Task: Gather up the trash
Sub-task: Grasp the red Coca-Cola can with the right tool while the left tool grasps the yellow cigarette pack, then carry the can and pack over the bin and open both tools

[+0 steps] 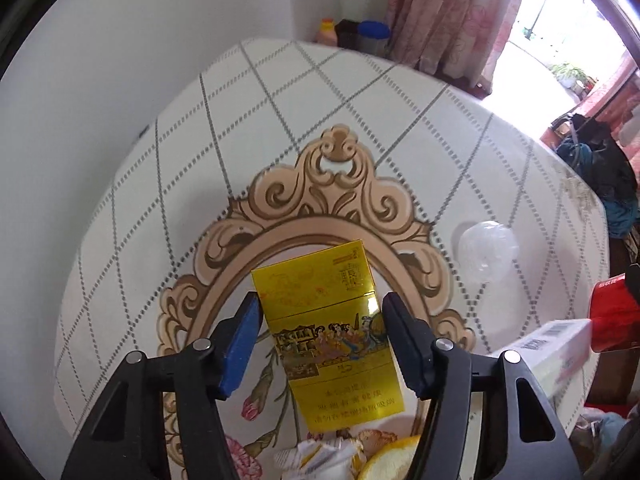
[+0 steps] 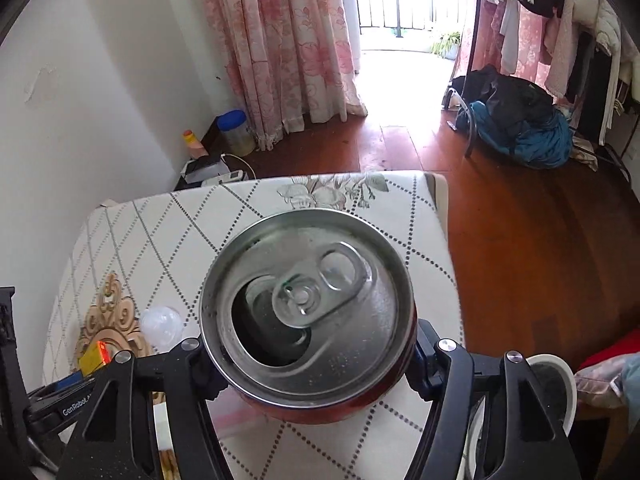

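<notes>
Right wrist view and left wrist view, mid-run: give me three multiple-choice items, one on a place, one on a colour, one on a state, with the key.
1. Where is the yellow cigarette pack?
A. between the fingers of the left tongs
B. on the floor
C. inside the can

2. What colour is the side of the drink can?
A. green
B. red
C. blue

3. What state is the can's top in?
A. sealed
B. crushed flat
C. opened, tab still attached

Key: 1 A, the pack sits between the two fingers over the tablecloth. 2 B, a red wall shows under the silver lid. 3 C, a dark mouth gapes beside the pull tab, with the right tongs clamped on the can.
</notes>
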`<action>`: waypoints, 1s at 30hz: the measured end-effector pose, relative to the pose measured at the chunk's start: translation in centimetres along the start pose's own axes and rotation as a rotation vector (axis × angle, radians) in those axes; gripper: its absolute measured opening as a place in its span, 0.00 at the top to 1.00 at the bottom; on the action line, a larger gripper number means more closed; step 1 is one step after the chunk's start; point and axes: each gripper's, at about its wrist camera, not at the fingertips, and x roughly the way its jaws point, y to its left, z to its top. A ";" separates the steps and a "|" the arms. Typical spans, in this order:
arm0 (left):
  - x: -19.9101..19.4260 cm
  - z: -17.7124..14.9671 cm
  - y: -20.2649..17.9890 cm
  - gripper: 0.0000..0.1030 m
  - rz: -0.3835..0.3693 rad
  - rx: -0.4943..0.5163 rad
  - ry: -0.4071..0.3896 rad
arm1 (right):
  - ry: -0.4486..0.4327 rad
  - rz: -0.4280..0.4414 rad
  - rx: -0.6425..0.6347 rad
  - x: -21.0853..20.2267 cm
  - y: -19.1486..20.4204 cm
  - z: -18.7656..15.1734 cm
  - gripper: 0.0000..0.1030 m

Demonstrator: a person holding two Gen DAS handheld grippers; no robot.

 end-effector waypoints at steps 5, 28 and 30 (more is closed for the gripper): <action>-5.5 -0.9 0.4 0.43 -0.023 0.058 -0.099 | -0.017 0.008 0.015 -3.3 -0.6 0.0 0.33; -19.0 -6.8 -15.4 0.44 -0.328 0.419 -0.280 | -0.123 -0.034 0.284 -22.5 -15.5 -9.1 0.33; -18.8 -8.2 -18.1 0.44 -0.349 0.458 -0.264 | -0.114 -0.064 0.315 -23.0 -18.2 -10.5 0.33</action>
